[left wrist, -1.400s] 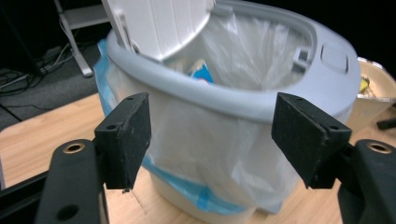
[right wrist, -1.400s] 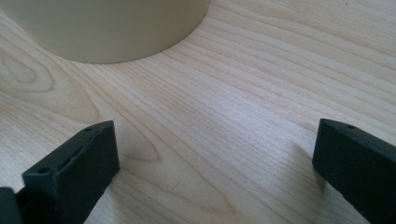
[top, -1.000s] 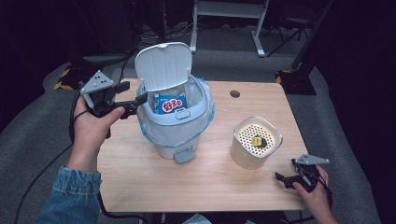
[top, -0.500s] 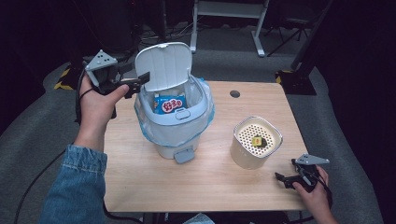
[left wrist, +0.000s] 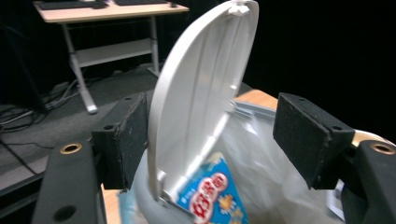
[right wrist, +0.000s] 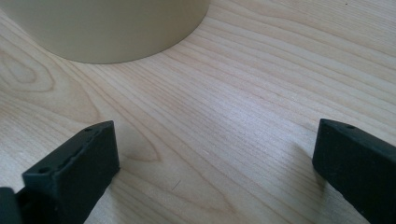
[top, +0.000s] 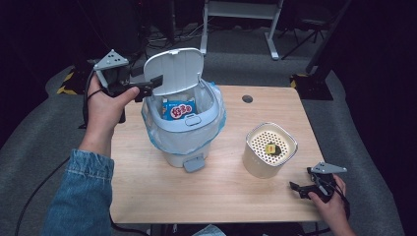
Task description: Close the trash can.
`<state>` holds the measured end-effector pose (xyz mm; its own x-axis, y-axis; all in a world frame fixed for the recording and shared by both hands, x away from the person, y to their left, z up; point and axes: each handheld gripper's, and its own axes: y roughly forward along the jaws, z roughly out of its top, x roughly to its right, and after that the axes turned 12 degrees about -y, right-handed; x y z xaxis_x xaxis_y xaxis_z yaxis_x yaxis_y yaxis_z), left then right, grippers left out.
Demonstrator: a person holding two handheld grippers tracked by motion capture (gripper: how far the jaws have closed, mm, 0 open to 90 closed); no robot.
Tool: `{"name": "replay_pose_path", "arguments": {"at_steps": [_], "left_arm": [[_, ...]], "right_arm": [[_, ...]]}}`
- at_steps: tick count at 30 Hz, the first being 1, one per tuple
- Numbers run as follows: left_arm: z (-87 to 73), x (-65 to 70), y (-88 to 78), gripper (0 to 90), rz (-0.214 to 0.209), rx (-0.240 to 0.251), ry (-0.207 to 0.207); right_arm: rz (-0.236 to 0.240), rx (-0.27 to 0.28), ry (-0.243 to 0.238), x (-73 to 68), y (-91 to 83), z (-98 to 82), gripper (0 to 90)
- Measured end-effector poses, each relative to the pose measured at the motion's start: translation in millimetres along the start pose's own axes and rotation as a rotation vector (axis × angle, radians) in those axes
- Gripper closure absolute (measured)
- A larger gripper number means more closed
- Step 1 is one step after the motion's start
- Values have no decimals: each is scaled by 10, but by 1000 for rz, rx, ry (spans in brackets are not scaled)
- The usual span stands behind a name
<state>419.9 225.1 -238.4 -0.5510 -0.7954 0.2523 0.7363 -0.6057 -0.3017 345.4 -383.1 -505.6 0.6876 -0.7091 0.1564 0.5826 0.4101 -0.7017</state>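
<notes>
Snack packet (top: 178,110) already inside the lined pedal bin (top: 184,129); lid (left wrist: 201,88) upright, closing remains. Left gripper (left wrist: 224,140) straddles lid, wide open, empty. Right gripper (right wrist: 215,163) open, idle on worktop (right wrist: 224,107).

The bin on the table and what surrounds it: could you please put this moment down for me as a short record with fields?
bin: white pedal bin with a clear bag liner, on the wooden table
lid: lid raised, nearly upright
contents: blue snack packet inside
left hand-held gripper: left hand-held gripper open, lid edge between its jaws, no clamp visible
right hand-held gripper: right hand-held gripper open, low over the table's near right corner
other: cream container with a perforated top and a small yellow piece on it
</notes>
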Motion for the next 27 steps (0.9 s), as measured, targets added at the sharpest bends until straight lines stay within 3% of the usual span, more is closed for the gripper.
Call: {"name": "replay_pose_path", "arguments": {"at_steps": [7,17,22,27], "left_arm": [[-133,186,-105,284,-66,-61,36],[-358,444,-32,290,-186,-118,73],[-411,478,67,339,-227,-155,21],[-445,485,171,396,-212,-182,7]], "right_arm": [[0,0,0,0,0,0,6],[0,0,0,0,0,0,5],[1,1,0,0,1,0,5],[0,0,0,0,0,0,5]]}}
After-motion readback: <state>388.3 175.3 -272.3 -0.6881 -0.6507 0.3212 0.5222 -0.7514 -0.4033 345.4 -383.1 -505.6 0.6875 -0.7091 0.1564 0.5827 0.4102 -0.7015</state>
